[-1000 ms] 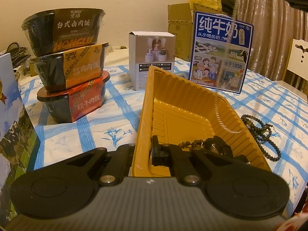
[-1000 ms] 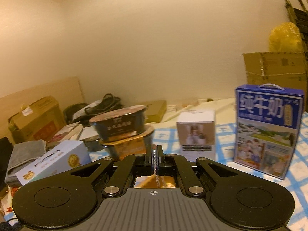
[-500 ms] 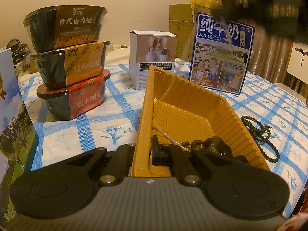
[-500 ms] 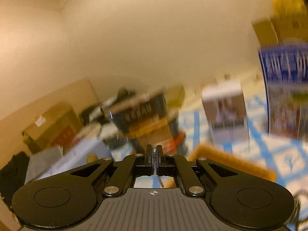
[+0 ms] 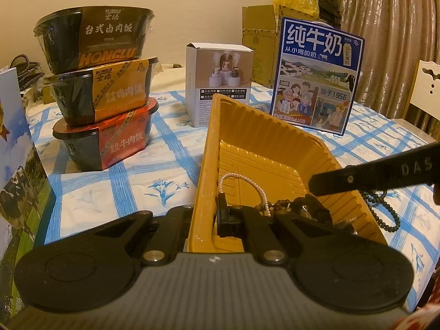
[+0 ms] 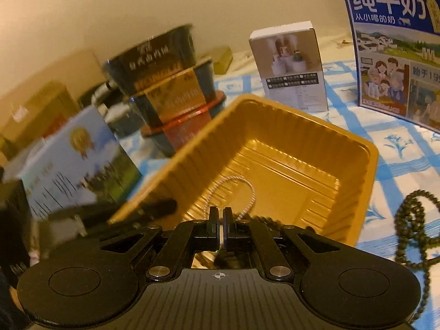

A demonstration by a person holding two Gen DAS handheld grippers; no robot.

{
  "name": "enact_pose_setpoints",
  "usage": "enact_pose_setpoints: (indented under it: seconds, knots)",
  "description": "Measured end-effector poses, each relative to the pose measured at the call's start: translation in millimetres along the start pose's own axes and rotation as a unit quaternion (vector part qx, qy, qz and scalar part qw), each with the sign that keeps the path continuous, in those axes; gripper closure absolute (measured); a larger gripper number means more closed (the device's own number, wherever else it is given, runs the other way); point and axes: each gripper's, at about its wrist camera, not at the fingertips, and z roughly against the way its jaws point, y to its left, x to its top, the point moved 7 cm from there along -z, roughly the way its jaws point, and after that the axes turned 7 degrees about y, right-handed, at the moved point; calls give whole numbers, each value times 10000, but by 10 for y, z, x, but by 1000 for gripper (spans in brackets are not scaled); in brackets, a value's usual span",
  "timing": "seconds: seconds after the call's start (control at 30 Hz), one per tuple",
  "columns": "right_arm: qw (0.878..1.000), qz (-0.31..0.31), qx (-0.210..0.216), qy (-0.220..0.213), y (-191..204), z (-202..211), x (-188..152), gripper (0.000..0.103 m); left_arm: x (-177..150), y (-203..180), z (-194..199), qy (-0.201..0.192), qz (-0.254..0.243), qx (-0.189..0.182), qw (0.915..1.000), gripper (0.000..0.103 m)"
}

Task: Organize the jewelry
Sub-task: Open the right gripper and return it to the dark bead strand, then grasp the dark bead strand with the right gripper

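Note:
A yellow plastic tray [image 5: 209, 137] is tipped up on the blue-checked tablecloth. My left gripper [image 5: 206, 211] is shut on its near wall. A thin pearl chain [image 5: 242, 177] lies looped on the tray floor, next to a heap of dark beads [image 5: 305, 206]. In the right wrist view the chain [image 6: 233, 178] runs back to my right gripper [image 6: 220, 214], which is shut on its end low over the tray [image 6: 275, 126]. One of that gripper's black fingers [image 5: 357, 178] reaches in from the right. A dark bead necklace [image 6: 412, 220] lies on the cloth beside the tray.
Three stacked meal bowls [image 5: 101, 90] stand at the back left, a white box [image 5: 218, 82] behind the tray, and a blue milk carton [image 5: 316, 77] at the back right. A blue box [image 5: 16, 165] is at the left edge and a chair [image 5: 426, 82] at the right.
My right gripper has come down from high above to just over the tray. The pearl chain that hung from it now lies looped on the tray floor. The left gripper kept still.

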Motion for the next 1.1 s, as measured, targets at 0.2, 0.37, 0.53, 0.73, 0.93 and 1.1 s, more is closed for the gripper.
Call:
enact_pose_setpoints:
  seconds: [0.2, 0.37, 0.53, 0.73, 0.93, 1.1]
  knots:
    - [9996, 18, -263, -87, -137, 103, -82, 77, -4, 2, -1, 3, 0, 8, 10000, 99]
    - [9981, -263, -481, -278, -360, 335, -191, 61, -8, 4, -3, 6, -7, 9, 10000, 99]
    - [9942, -488, -883, -364, -656, 604, -376, 61, -12, 2, -2, 4, -12, 15, 10000, 99]
    - [9872, -772, -1347, -371, -1035, 834, -588, 61, -13, -4, -4, 5, -42, 47, 10000, 99]
    - [9809, -717, -1785, -285, -1298, 874, -699, 61, -3, -18, 0, 17, -86, 91, 9999, 100]
    - [9789, -336, -2007, -179, -1381, 782, -702, 61, 4, -23, -1, 24, -112, 104, 9999, 100]
